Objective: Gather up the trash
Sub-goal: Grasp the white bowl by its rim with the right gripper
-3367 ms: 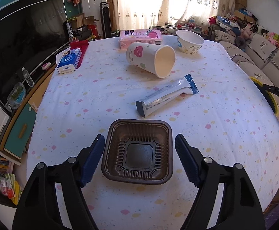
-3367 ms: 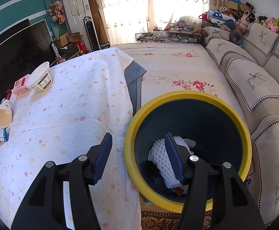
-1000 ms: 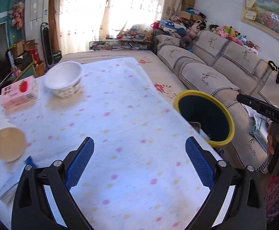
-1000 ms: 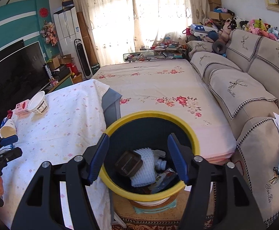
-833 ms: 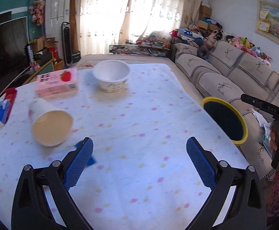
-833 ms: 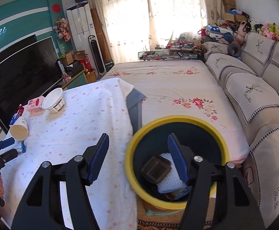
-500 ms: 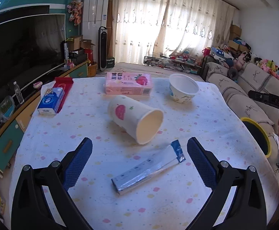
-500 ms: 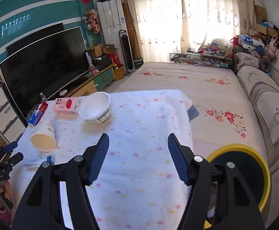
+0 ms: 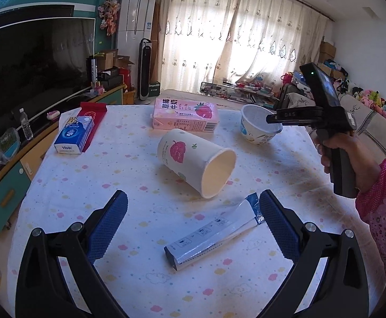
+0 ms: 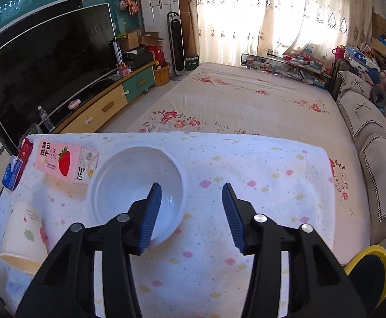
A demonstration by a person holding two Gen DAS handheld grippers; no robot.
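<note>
Wrapper (image 9: pixel 214 238) silver with blue end, flat between spread left jaws, right jaws closing over white bowl (image 10: pixel 137 185)

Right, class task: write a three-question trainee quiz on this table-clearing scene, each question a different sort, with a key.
1. True or false: the paper cup stands upright.
2. Which item lies between the left gripper's open jaws? A) pink milk carton B) long wrapper C) tissue pack
3. Fill in: the right gripper's left finger sits over the white ____.

Key: 1 false, it lies on its side. 2 B. 3 bowl; the jaws, just narrowed, grip nothing.
</note>
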